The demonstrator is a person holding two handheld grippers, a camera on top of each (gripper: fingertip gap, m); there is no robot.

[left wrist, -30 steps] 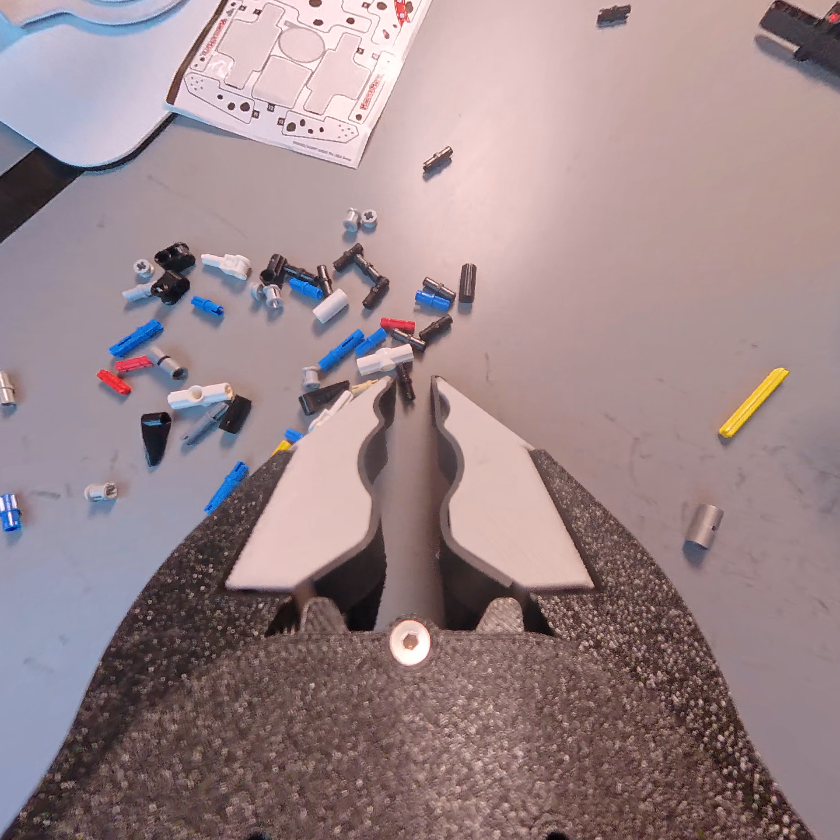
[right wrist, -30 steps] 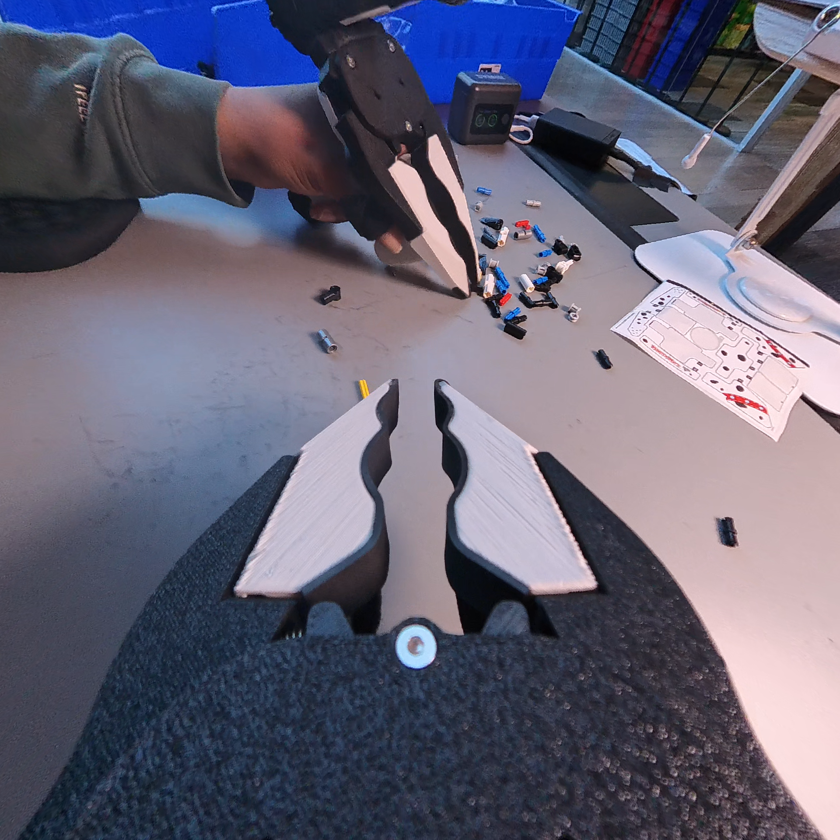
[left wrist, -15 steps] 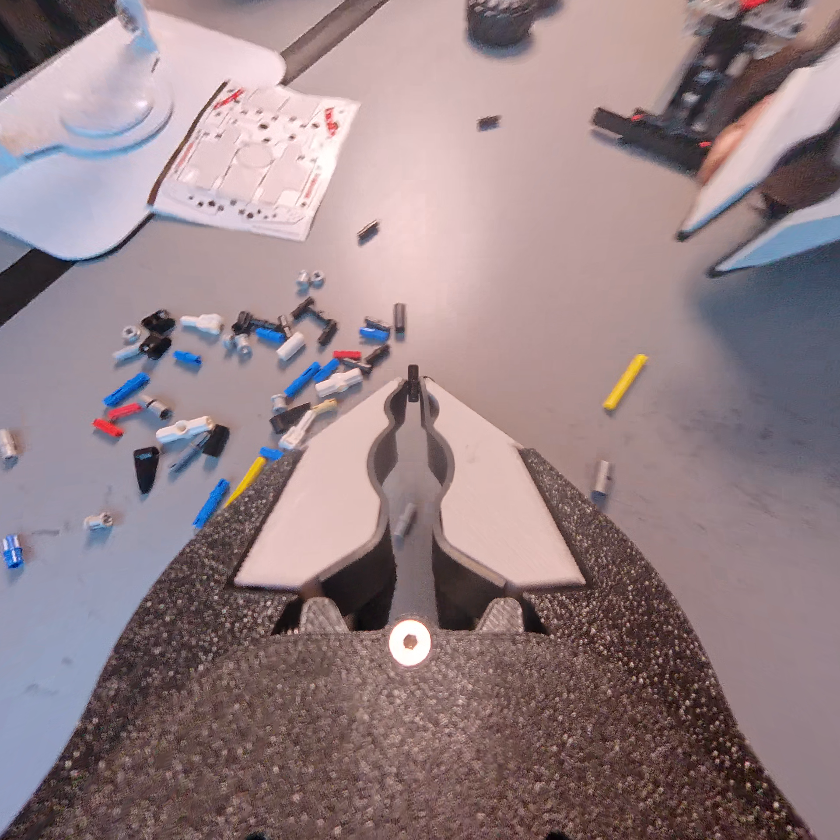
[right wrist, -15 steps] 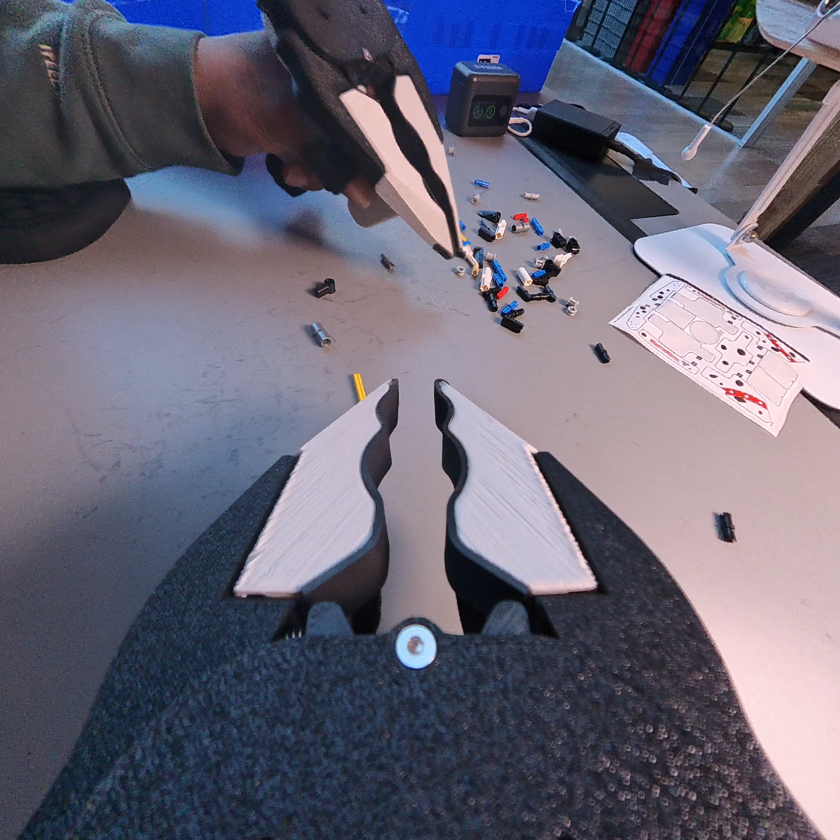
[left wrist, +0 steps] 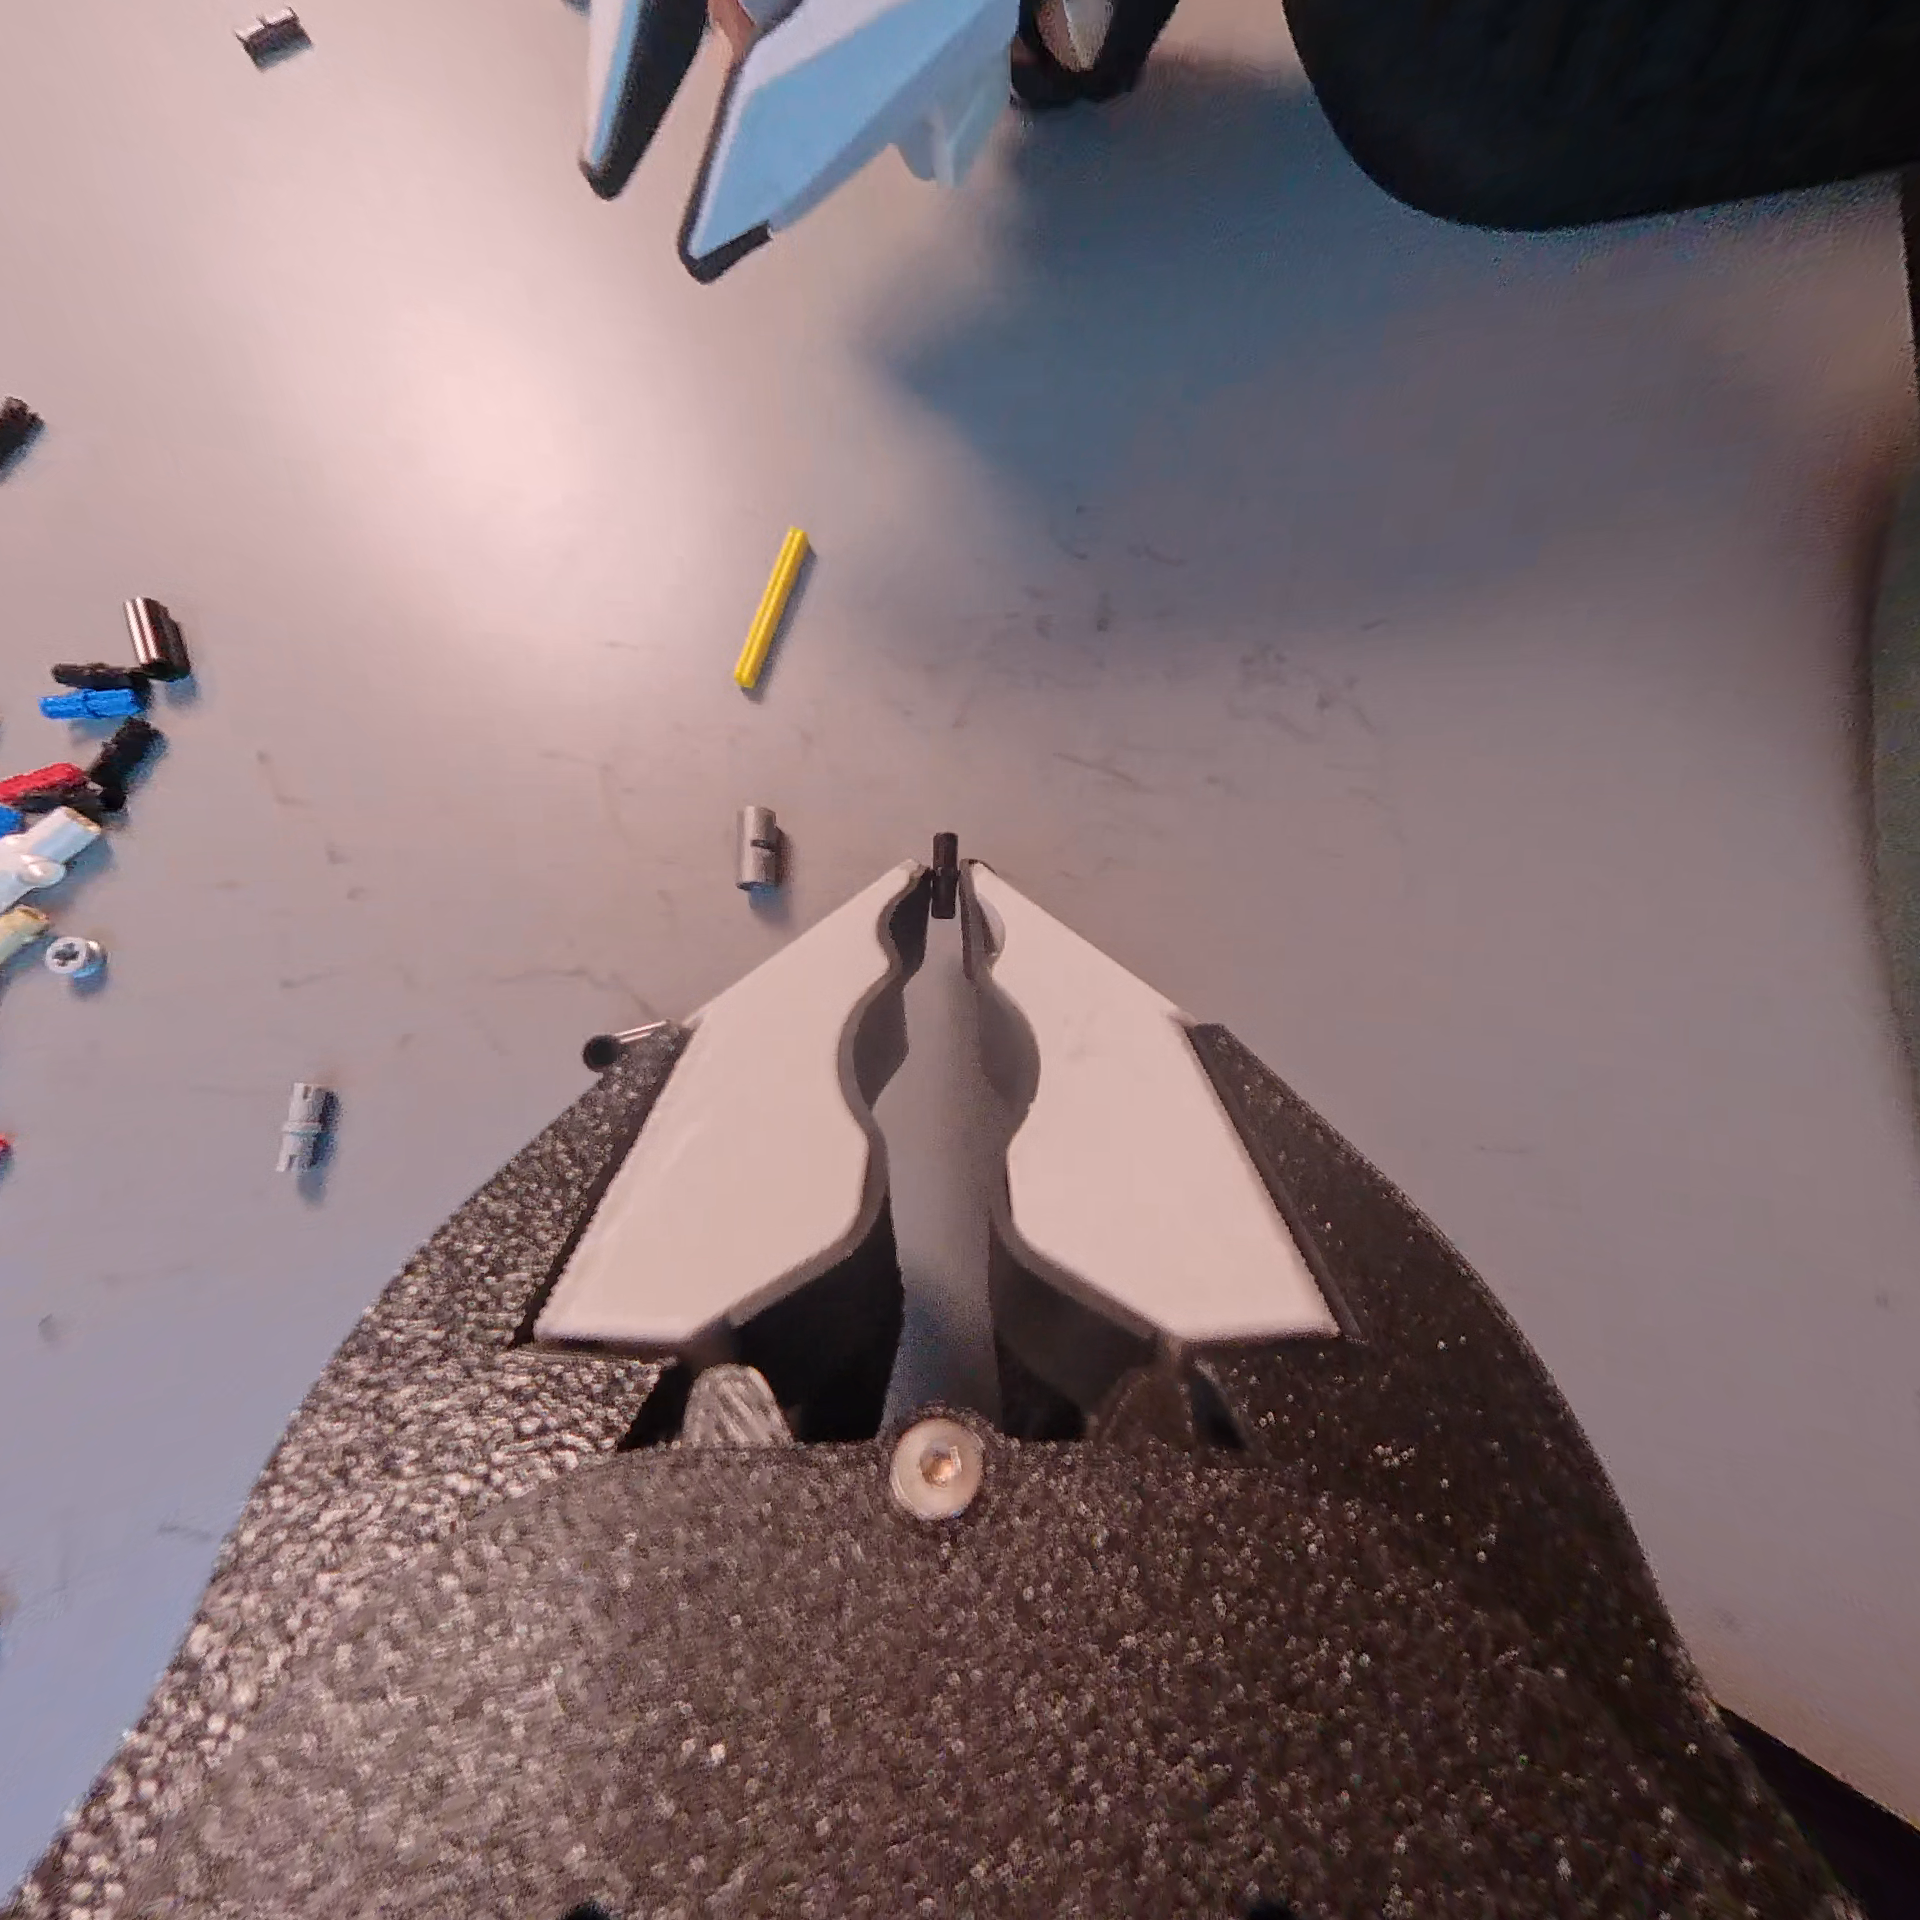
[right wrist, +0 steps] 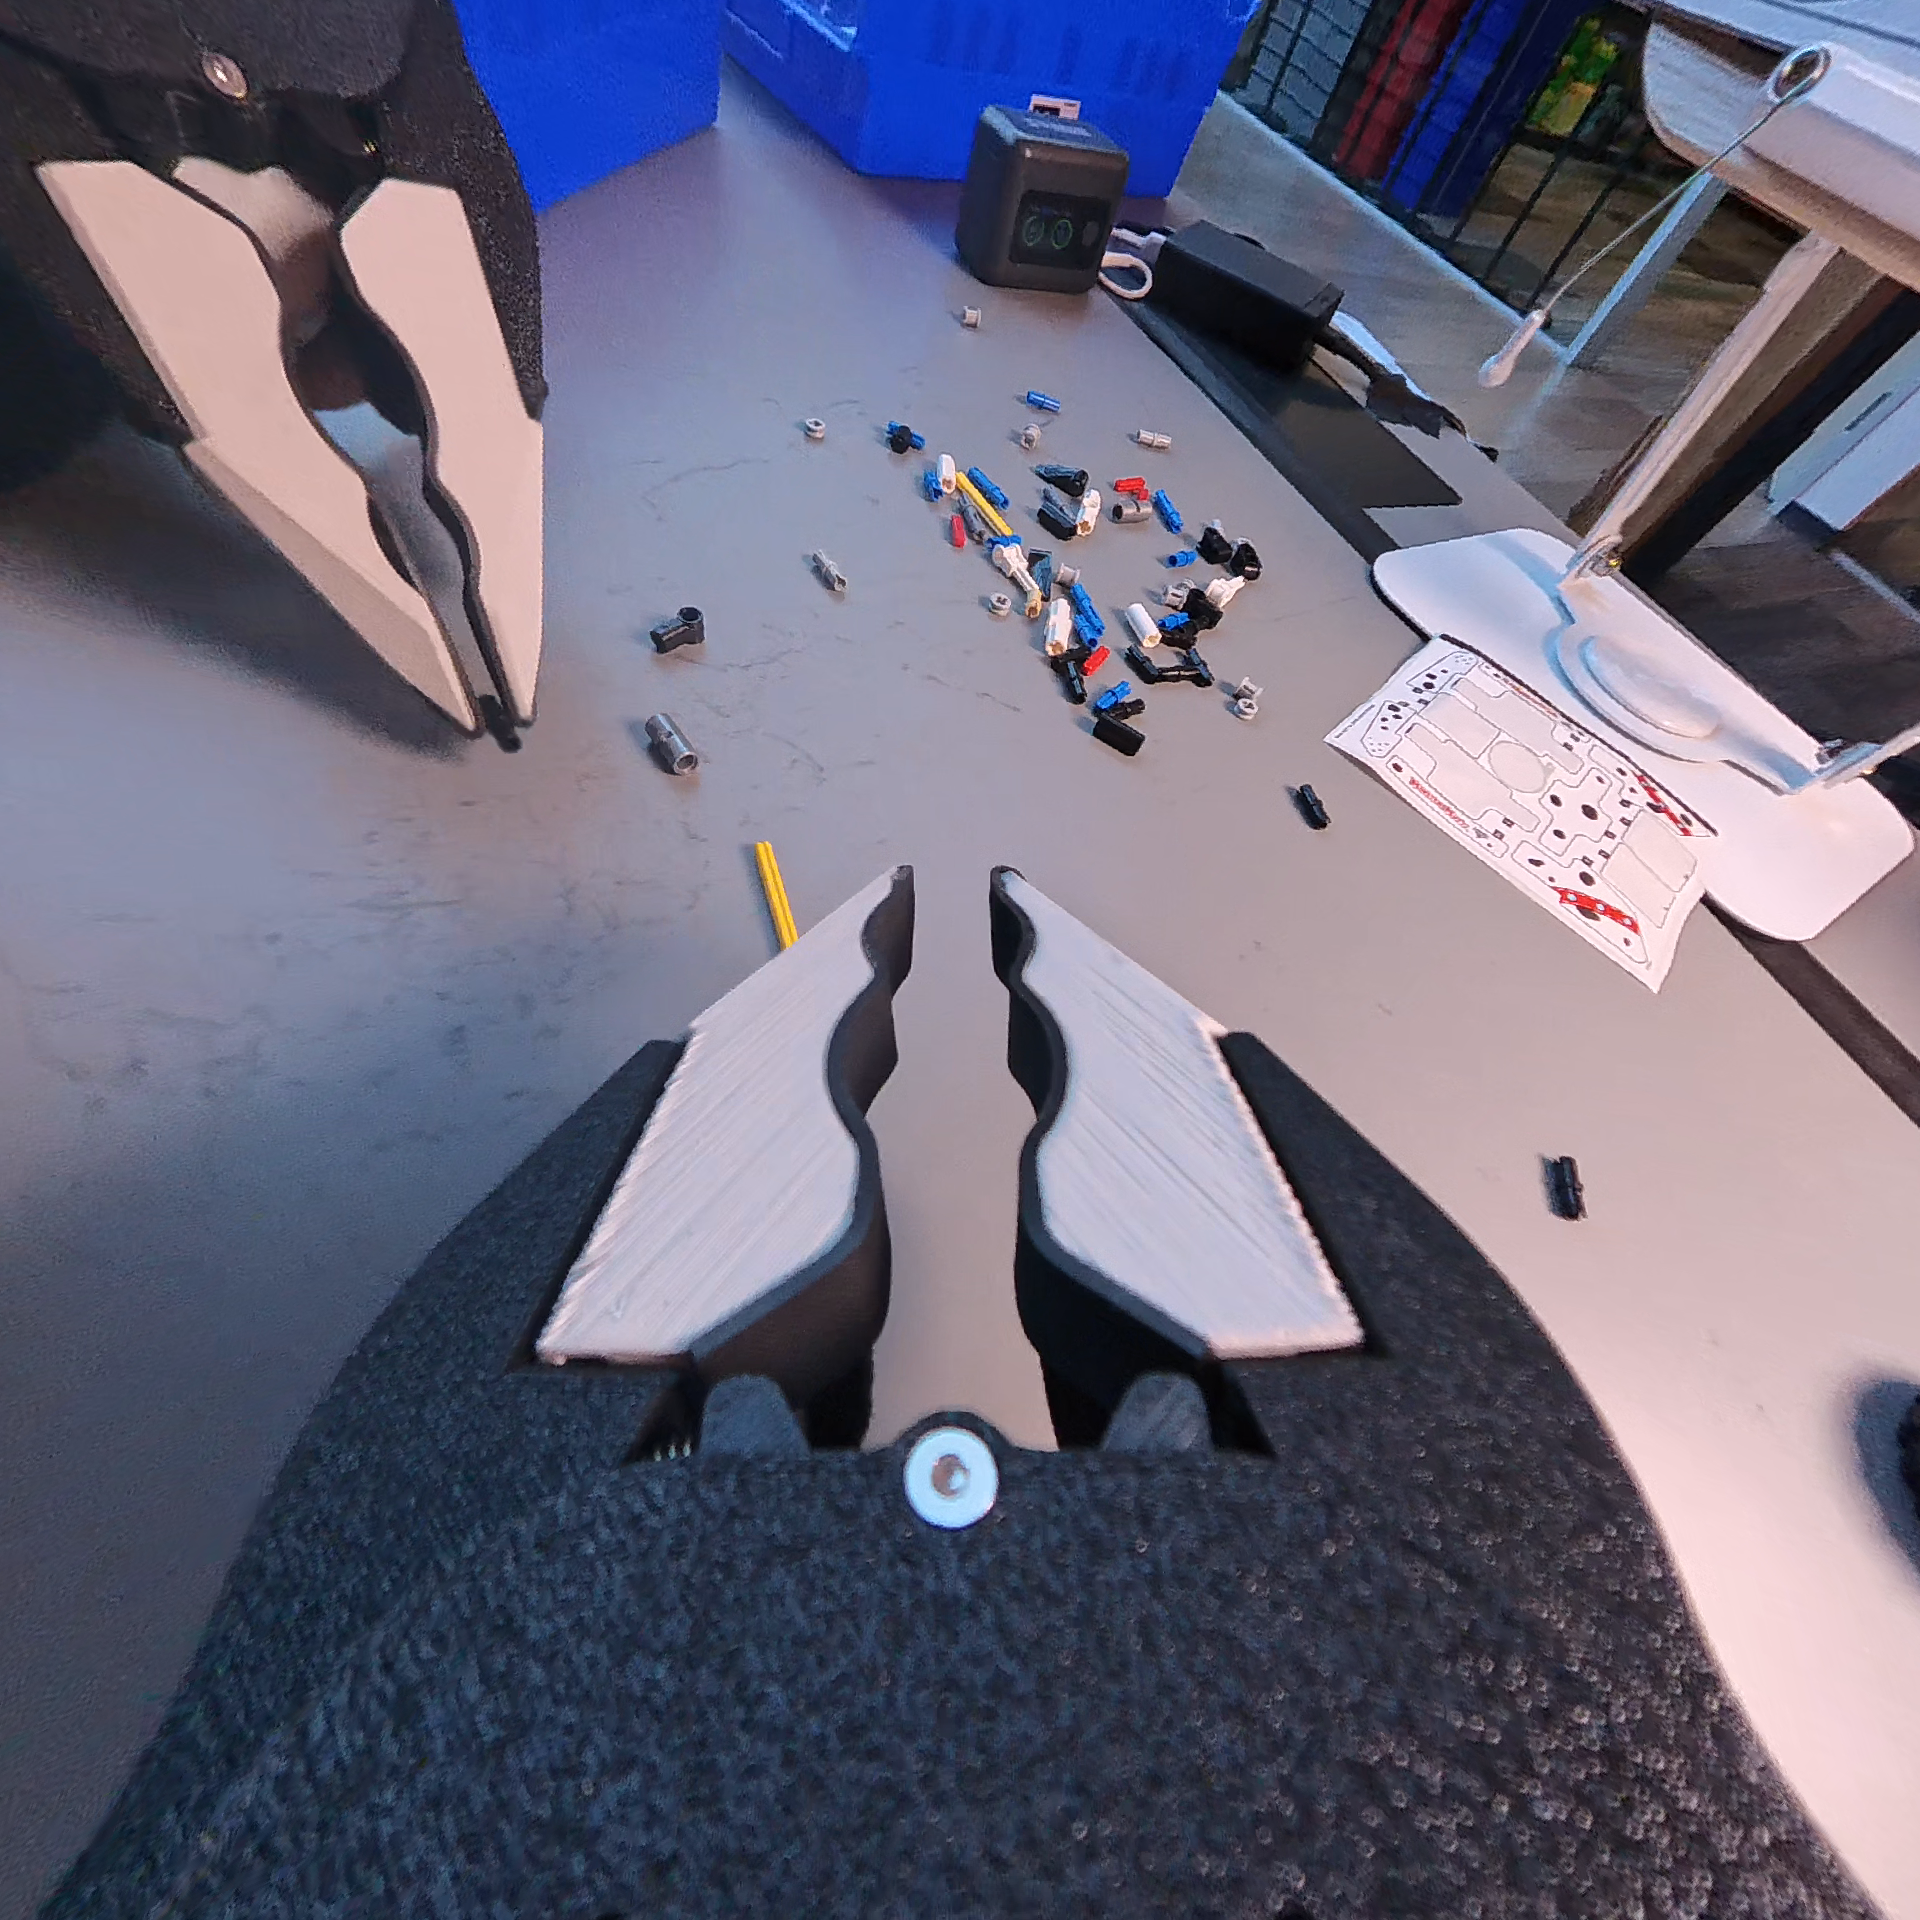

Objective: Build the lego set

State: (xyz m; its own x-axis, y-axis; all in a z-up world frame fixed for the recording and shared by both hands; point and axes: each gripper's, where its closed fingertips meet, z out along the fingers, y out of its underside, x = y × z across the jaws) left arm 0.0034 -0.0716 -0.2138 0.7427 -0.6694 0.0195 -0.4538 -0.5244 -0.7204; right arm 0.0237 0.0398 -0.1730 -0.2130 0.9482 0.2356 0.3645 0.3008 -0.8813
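Note:
My left gripper (left wrist: 943,881) is shut on a small black pin (left wrist: 943,871) that sticks out past its tips. It is held just above the grey table. The right wrist view shows this gripper (right wrist: 499,717) at the upper left with the pin (right wrist: 507,736) at its tips. My right gripper (right wrist: 951,883) is open and empty, low over the table. It also shows at the top of the left wrist view (left wrist: 727,135). The pile of loose small Lego parts (right wrist: 1091,582) lies beyond it, and at the left edge of the left wrist view (left wrist: 83,748).
A yellow axle (left wrist: 772,608) (right wrist: 774,894), a grey sleeve (left wrist: 761,847) (right wrist: 673,743) and a black connector (right wrist: 678,630) lie between the grippers. A sticker sheet (right wrist: 1527,800), a white lamp base (right wrist: 1766,831) and stray black pins (right wrist: 1311,805) are at right. Blue bins (right wrist: 935,83) and a black device (right wrist: 1039,203) stand behind. My right fingertips sit around 12 cm from my left ones. The right tips stand about 6 cm off the yellow axle (left wrist: 772,608). My right wrist view (right wrist: 772,902) looks at it from another angle.
My left gripper shut on the black pin at the pile's edge, lifted it and swung away from the pile toward my right gripper. My right gripper stayed open and nearly still.

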